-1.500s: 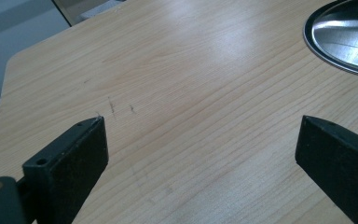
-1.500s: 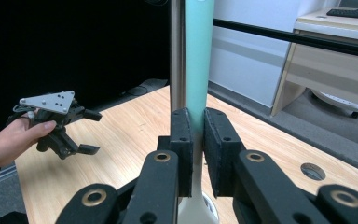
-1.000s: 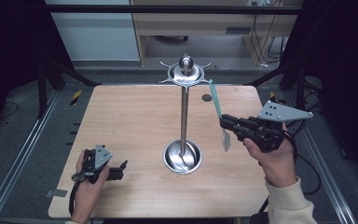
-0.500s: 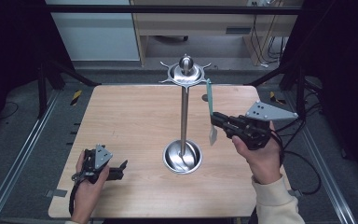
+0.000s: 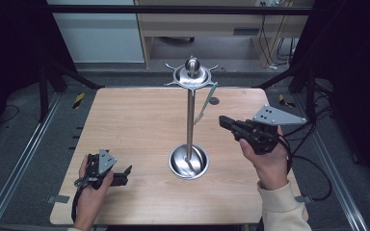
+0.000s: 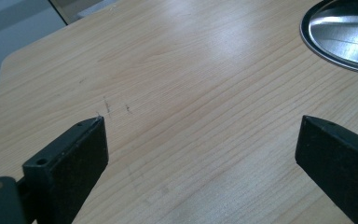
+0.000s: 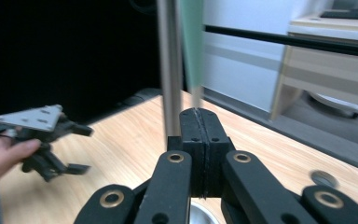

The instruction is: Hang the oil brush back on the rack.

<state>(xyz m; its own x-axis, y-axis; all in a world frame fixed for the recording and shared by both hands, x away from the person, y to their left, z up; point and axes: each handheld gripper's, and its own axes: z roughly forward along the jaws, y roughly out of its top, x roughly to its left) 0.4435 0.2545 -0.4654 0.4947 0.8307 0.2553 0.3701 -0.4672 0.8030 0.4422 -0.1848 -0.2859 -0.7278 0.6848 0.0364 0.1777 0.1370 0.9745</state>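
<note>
A pale green spatula hangs from the steel rack's crown, its long axis near vertical, blade end pointing down toward the wooden table. The rack has a polished round base and a slim pole. The right gripper, jaws pressed together on nothing, sits just right of the pole; half a second ago it held the spatula. The left gripper rests spread near the table's front-left corner.

Glossy metal stand, matt wood table, matt black jaws.
</note>
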